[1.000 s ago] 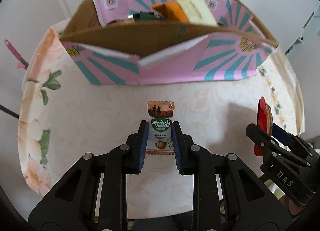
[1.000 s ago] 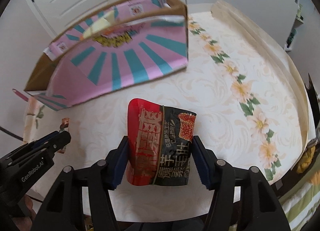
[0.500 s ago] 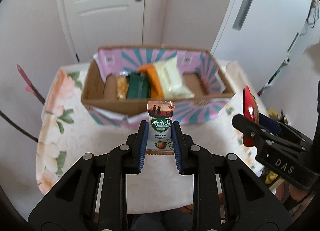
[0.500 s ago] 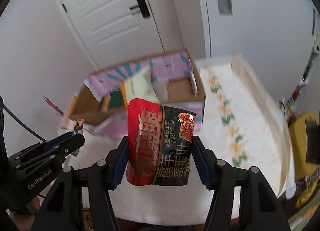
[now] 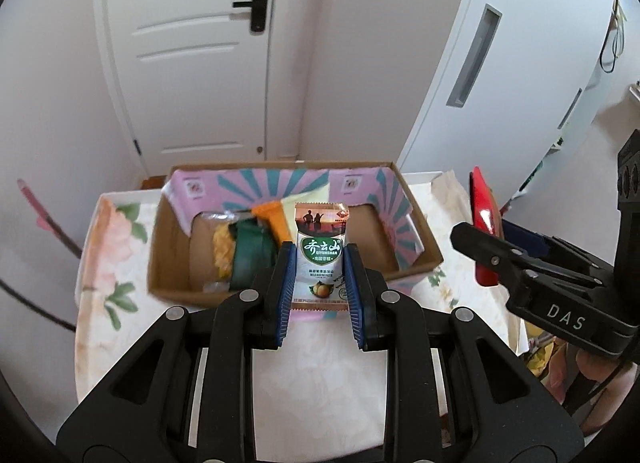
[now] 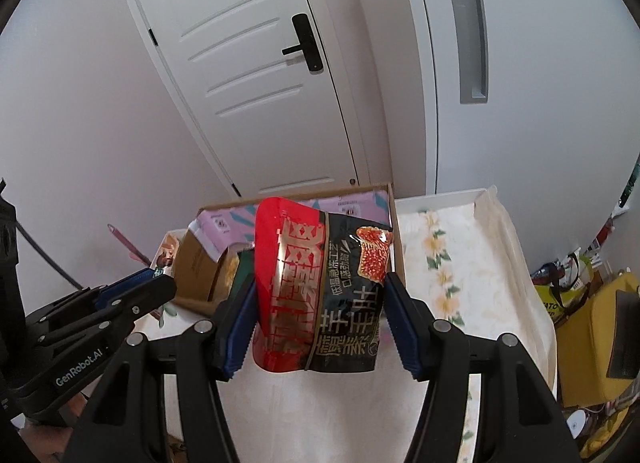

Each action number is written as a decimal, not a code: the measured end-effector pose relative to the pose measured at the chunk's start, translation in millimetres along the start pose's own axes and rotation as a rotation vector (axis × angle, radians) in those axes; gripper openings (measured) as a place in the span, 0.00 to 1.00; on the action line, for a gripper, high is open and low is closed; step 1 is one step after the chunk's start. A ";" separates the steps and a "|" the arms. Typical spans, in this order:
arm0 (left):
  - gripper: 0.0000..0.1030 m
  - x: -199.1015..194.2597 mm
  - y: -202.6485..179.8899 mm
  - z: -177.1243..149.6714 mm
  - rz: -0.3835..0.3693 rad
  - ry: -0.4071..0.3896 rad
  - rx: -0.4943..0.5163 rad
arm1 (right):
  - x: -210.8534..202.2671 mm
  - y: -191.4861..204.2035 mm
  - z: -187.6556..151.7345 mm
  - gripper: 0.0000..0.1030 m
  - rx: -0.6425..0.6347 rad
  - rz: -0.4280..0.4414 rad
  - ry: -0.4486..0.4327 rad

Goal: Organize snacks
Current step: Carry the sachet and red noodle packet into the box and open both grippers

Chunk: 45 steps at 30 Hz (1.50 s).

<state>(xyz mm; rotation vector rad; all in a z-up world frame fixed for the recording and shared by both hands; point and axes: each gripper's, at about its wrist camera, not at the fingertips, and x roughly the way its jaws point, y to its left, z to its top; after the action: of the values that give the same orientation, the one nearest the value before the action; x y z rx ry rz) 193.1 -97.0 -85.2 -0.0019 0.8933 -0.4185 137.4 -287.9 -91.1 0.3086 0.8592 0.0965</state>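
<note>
Above the snack box, both tongs loaded

Over the cardboard box (image 5: 168, 247) on the flowered table (image 5: 100, 263), my left gripper (image 5: 320, 275) pinches a small green-label packet (image 5: 320, 259) upright; my right gripper (image 6: 320, 303), half-spread, clamps a red-and-black pouch (image 6: 320, 291)

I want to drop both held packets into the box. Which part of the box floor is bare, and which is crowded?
In the pink-and-teal cardboard box, bare brown floor lies at its right end, between the right wall and the pale yellow packet. Another bare strip borders the left wall. The middle is crowded: yellow bag, dark green packet, orange packet.
</note>
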 end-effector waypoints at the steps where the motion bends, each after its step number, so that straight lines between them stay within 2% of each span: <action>1: 0.21 6.0 1.0 5.3 -0.008 0.006 0.000 | 2.7 -0.6 3.4 0.54 0.002 -0.001 0.005; 8: 0.21 59.1 3.5 34.4 -0.075 0.088 0.010 | 36.7 -6.9 27.7 0.54 0.032 -0.008 0.039; 10: 0.21 72.2 3.8 38.8 -0.086 0.109 0.015 | 44.8 -9.5 32.7 0.54 0.033 -0.030 0.023; 15: 0.21 96.7 7.1 41.4 -0.098 0.152 0.036 | 66.7 -14.8 44.7 0.54 0.059 -0.041 0.050; 16: 0.28 99.3 8.4 40.9 -0.095 0.152 0.045 | 70.2 -15.2 46.2 0.54 0.063 -0.044 0.055; 17: 0.57 102.2 8.4 39.9 -0.081 0.159 0.060 | 74.5 -16.0 47.8 0.54 0.068 -0.047 0.061; 19: 0.99 101.9 9.4 39.2 -0.055 0.150 0.073 | 78.8 -16.3 49.2 0.54 0.076 -0.050 0.068; 20: 1.00 97.3 11.4 37.1 -0.046 0.118 0.083 | 82.2 -17.1 50.0 0.54 0.083 -0.050 0.076; 24: 1.00 97.7 21.6 33.2 -0.001 0.125 0.115 | 92.3 -19.3 51.3 0.54 0.095 -0.055 0.100; 36: 1.00 82.0 66.2 30.0 0.026 0.131 0.036 | 128.5 -17.5 55.9 0.58 0.091 -0.040 0.206; 40: 1.00 78.4 73.1 30.5 0.039 0.125 0.031 | 145.5 -19.9 54.7 0.70 0.118 -0.018 0.258; 42: 1.00 75.5 76.9 29.2 0.047 0.119 0.031 | 144.7 -20.6 54.2 0.84 0.123 -0.034 0.238; 45: 1.00 69.5 82.5 26.3 0.052 0.111 0.030 | 137.1 -22.9 54.1 0.85 0.145 -0.037 0.205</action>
<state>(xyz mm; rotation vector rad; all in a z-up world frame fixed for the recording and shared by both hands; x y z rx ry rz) 280.4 -50.3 -135.4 0.0728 0.9941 -0.3862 266.8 -293.7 -165.0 0.4239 1.0773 0.0314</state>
